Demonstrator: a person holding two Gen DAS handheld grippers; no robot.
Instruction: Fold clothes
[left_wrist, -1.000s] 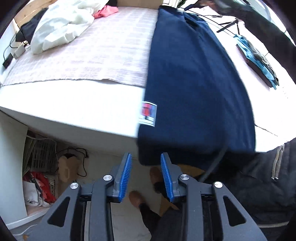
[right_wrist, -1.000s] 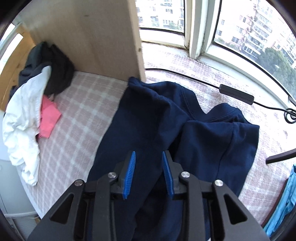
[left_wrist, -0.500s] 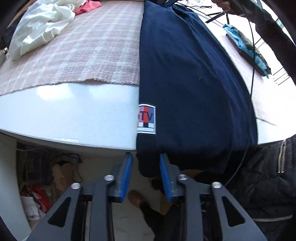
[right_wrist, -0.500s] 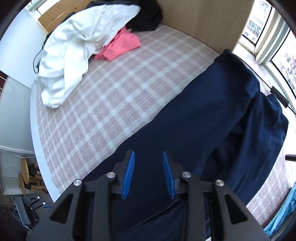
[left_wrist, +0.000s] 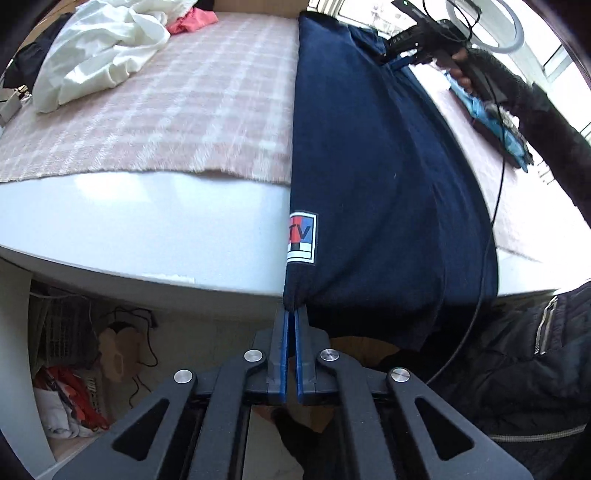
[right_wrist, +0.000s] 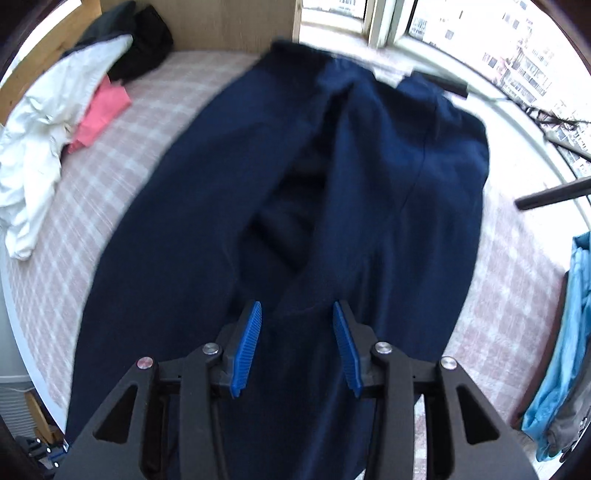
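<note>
**Operator:** I start at my left gripper (left_wrist: 293, 317). Its blue pads are pressed together on the hem corner of the navy garment (left_wrist: 369, 166), right where the cloth hangs over the edge of the white table (left_wrist: 129, 221).

**Colleague:** And just beyond that pinch?

**Operator:** Directly above the tips I see a small printed patch (left_wrist: 302, 236) in red, blue and white on the garment's left edge. From there the garment runs away from the gripper across the table, lying partly on a pink checked blanket (left_wrist: 184, 99). Far off to the left of the gripper there is a heap of white cloth (left_wrist: 99, 51) with a pink piece (left_wrist: 194, 20) behind it.

**Colleague:** What about the other side?

**Operator:** My right gripper (right_wrist: 297, 334) points down over the same navy garment (right_wrist: 221, 184). Its jaws are opening, and the pads stand apart above the fabric without pressing on it. A raised fold of cloth sits just ahead of the tips, between the two pads' lines, but I can't tell whether it touches them.

**Colleague:** Further out from that one?

**Operator:** The garment spreads ahead and to both sides, with a dark hollow in its middle. To the left lie the white cloth (right_wrist: 44, 147) and pink piece (right_wrist: 101, 114); to the far right, a light blue garment (right_wrist: 569, 350). In the left view I also see the right gripper (left_wrist: 402, 61) held by a hand (left_wrist: 461, 70) at the garment's far end.
</note>
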